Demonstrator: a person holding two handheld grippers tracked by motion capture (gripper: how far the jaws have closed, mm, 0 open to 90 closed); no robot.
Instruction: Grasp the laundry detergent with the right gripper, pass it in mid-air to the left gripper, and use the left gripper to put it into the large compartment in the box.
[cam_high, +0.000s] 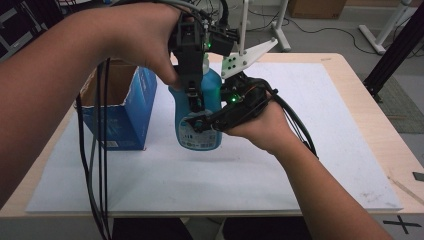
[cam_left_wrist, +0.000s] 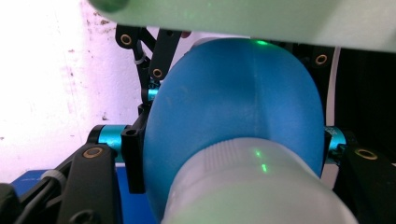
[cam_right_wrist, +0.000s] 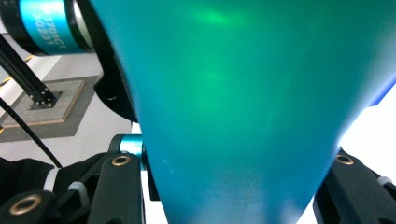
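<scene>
Bottle: a blue bottle (cam_high: 199, 117) is seen standing upright on the white mat (cam_high: 240, 170), just right of the blue cardboard box (cam_high: 125, 107); its pale cap (cam_left_wrist: 252, 186) is seen close up in the left gripper view.
Bottle contents: cannot be told (the plastic is tinted and opaque-looking).
Box: the top is open, flaps up; the inside cannot be made out.
Left gripper (cam_high: 192, 97): brought down from above the bottle, jaws clamped on either side of its blue shoulder.
Right gripper (cam_high: 210, 120): held at the bottle's right side, low on the body, jaws pressed against both flanks (the label is partly covered).
Table (cam_high: 350, 85): the mat is carried on it.
</scene>
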